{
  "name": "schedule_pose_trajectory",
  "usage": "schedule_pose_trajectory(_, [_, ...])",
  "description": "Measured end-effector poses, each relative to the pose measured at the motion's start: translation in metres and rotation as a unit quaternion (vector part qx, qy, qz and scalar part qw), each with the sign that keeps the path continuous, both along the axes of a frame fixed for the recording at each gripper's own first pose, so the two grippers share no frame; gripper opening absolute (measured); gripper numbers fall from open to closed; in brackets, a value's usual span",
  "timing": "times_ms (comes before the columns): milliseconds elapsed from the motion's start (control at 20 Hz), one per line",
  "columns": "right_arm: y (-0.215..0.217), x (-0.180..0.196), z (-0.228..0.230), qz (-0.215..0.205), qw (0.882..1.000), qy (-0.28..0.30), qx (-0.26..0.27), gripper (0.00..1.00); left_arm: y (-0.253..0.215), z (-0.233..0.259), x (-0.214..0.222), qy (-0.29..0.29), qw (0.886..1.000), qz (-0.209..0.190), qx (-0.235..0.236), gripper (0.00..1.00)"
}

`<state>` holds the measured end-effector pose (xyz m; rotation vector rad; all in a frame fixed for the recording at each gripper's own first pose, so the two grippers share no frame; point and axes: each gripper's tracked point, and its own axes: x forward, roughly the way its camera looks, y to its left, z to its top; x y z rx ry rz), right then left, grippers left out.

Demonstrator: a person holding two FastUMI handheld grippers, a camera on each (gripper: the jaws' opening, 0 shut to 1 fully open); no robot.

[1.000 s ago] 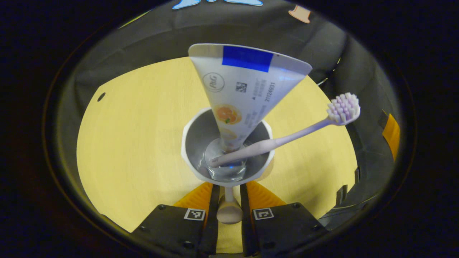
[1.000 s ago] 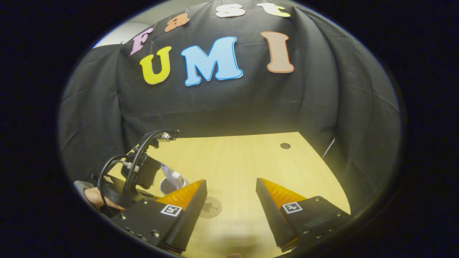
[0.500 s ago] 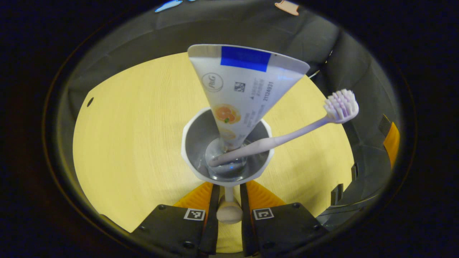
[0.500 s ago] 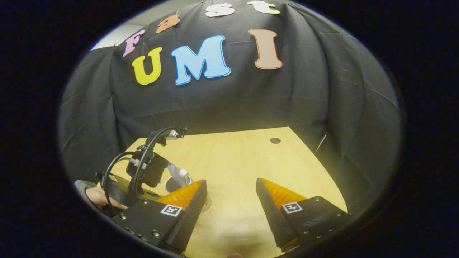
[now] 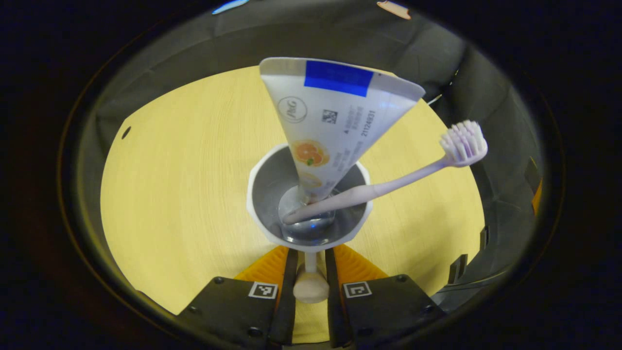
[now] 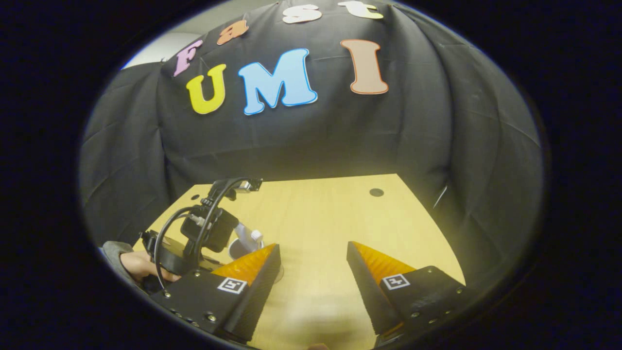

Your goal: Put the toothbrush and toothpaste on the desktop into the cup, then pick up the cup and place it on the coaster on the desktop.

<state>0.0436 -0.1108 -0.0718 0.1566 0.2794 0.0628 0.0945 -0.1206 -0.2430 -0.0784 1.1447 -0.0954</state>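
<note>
White faceted cup w/ grey inside, held by its handle btw both fingers of left tongs, just ahead of fingertips, above pale yellow wooden worktop. Inside cup: white toothpaste tube, cap down, crimped end up; lilac toothbrush, bristle head up, leaning to right over rim. Right tongs open, nothing btw fingers, over worktop. Left tongs + hand seen left of right tongs' left finger.

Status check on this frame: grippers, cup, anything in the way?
Left gripper shut on cup handle. Toothpaste and toothbrush in the cup. Right gripper open, empty. Desktop ahead unobstructed.
</note>
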Motion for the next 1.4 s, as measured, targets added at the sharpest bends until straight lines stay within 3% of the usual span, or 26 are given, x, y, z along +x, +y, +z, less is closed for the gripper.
schedule_pose_trajectory(50, [-0.002, 0.000, 0.002, 0.004, 1.000, -0.003, -0.005, 0.86, -0.004, 0.000, -0.002, -0.004, 1.000, 0.003, -0.007, 0.36])
schedule_pose_trajectory(250, [0.000, -0.006, 0.005, 0.027, 0.999, -0.009, -0.015, 0.86, -0.007, 0.015, -0.004, -0.044, 0.999, 0.018, -0.016, 0.50])
schedule_pose_trajectory(450, [0.002, -0.016, 0.006, 0.037, 0.999, -0.015, -0.033, 0.86, -0.006, 0.040, -0.016, -0.103, 0.994, 0.035, -0.031, 0.70])
schedule_pose_trajectory(500, [0.003, -0.018, 0.008, 0.037, 0.998, -0.019, -0.036, 0.86, -0.005, 0.049, -0.019, -0.123, 0.991, 0.040, -0.033, 0.72])
schedule_pose_trajectory(550, [0.005, -0.020, 0.010, 0.037, 0.998, -0.026, -0.039, 0.86, -0.001, 0.059, -0.021, -0.144, 0.988, 0.043, -0.033, 0.84])
schedule_pose_trajectory(700, [0.010, -0.024, 0.021, 0.027, 0.997, -0.049, -0.052, 0.86, 0.014, 0.101, -0.029, -0.218, 0.974, 0.055, -0.023, 0.86])
schedule_pose_trajectory(800, [0.015, -0.028, 0.032, 0.023, 0.996, -0.068, -0.060, 0.86, 0.023, 0.131, -0.031, -0.271, 0.960, 0.064, -0.021, 0.96])
schedule_pose_trajectory(950, [0.022, -0.033, 0.051, 0.009, 0.993, -0.099, -0.068, 0.81, 0.044, 0.175, -0.036, -0.343, 0.936, 0.078, -0.013, 0.96])
schedule_pose_trajectory(1100, [0.029, -0.034, 0.067, -0.007, 0.989, -0.126, -0.076, 0.86, 0.067, 0.214, -0.043, -0.404, 0.910, 0.093, 0.004, 0.95])
schedule_pose_trajectory(1400, [0.038, -0.043, 0.089, -0.035, 0.984, -0.160, -0.074, 0.86, 0.085, 0.292, -0.068, -0.525, 0.842, 0.122, 0.029, 0.94])
